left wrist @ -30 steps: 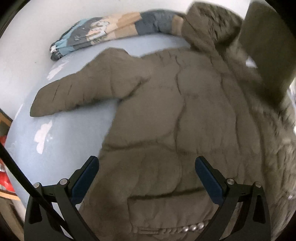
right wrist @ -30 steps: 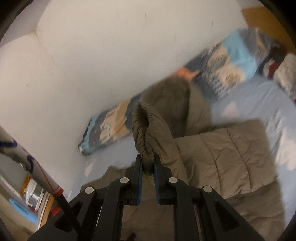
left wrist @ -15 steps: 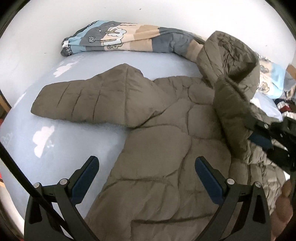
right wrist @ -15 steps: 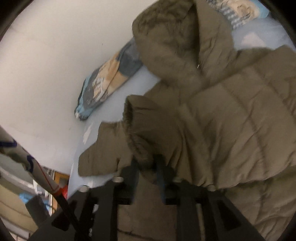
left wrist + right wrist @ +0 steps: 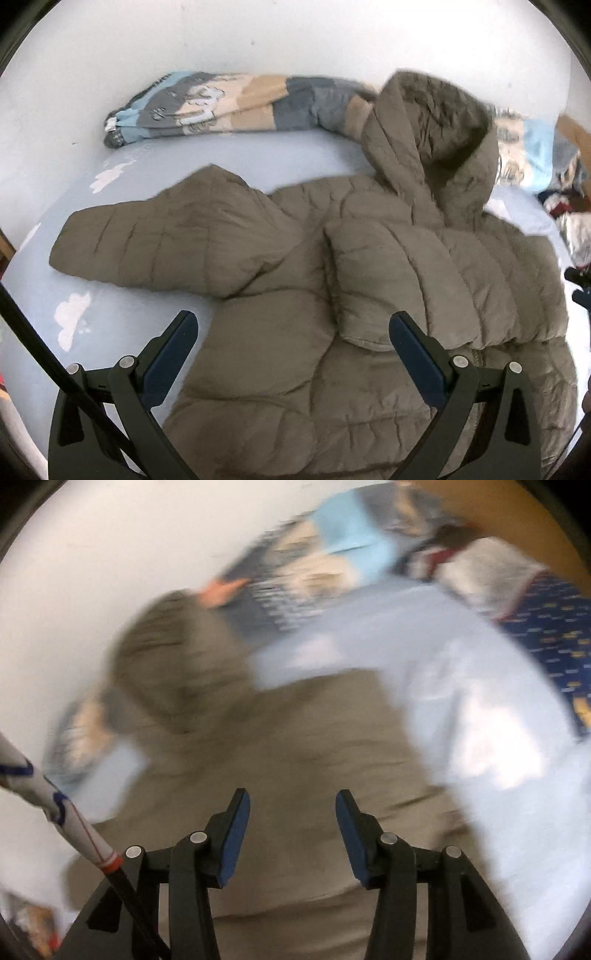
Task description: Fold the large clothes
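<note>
An olive-brown quilted hooded jacket (image 5: 280, 332) lies spread on a light blue bed sheet (image 5: 258, 155). Its left sleeve (image 5: 166, 243) stretches out to the left. Its right sleeve (image 5: 399, 280) lies folded across the chest. The hood (image 5: 436, 125) stands up at the back. My left gripper (image 5: 293, 332) is open and empty, hovering over the jacket's lower body. My right gripper (image 5: 291, 812) is open and empty above the jacket (image 5: 295, 746); that view is motion-blurred. Part of the right gripper shows at the right edge of the left wrist view (image 5: 580, 288).
A rolled patterned blanket (image 5: 229, 103) lies along the white wall (image 5: 258, 33) behind the jacket. Other clothes (image 5: 561, 206) are piled at the far right, also in the right wrist view (image 5: 491, 572). A dark blue patterned cloth (image 5: 554, 627) lies at the right.
My right gripper carried the right sleeve over the jacket's chest, opened and let it go, then drew back. The left gripper stayed open while its view shifted slightly.
</note>
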Action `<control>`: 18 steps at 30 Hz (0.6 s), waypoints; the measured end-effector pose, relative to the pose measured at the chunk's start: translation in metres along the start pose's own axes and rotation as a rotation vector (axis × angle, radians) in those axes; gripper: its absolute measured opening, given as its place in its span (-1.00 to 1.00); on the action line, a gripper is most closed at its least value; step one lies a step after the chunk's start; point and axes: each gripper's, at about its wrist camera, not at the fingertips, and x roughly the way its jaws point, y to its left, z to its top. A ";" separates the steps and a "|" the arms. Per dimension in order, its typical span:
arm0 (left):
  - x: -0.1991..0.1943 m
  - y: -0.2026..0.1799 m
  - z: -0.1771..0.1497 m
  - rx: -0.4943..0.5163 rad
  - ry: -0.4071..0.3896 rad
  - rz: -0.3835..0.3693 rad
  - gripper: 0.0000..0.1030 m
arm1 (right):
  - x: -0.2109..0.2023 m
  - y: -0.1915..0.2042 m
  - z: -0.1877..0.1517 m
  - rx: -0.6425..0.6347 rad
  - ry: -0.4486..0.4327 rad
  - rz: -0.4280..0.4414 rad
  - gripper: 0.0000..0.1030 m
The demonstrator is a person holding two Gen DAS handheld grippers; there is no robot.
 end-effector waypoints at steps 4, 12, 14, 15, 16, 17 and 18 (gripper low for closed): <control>0.035 -0.010 -0.004 0.032 0.113 0.018 1.00 | 0.037 -0.030 -0.006 0.026 0.110 -0.072 0.02; 0.043 0.000 0.006 -0.039 0.173 -0.046 1.00 | 0.050 -0.034 -0.011 0.005 0.197 -0.113 0.03; 0.026 0.002 0.013 -0.050 0.102 -0.048 1.00 | 0.034 -0.016 -0.007 -0.014 0.152 -0.111 0.03; 0.019 0.003 0.016 -0.048 0.065 -0.048 1.00 | 0.026 -0.007 -0.006 -0.035 0.127 -0.105 0.03; 0.014 0.003 0.017 -0.043 0.037 -0.047 1.00 | 0.018 0.006 -0.006 -0.064 0.101 -0.091 0.03; 0.012 0.004 0.017 -0.041 0.029 -0.044 1.00 | 0.013 0.015 -0.008 -0.084 0.091 -0.074 0.03; 0.013 0.004 0.017 -0.040 0.032 -0.042 1.00 | 0.010 0.031 -0.012 -0.114 0.088 -0.035 0.03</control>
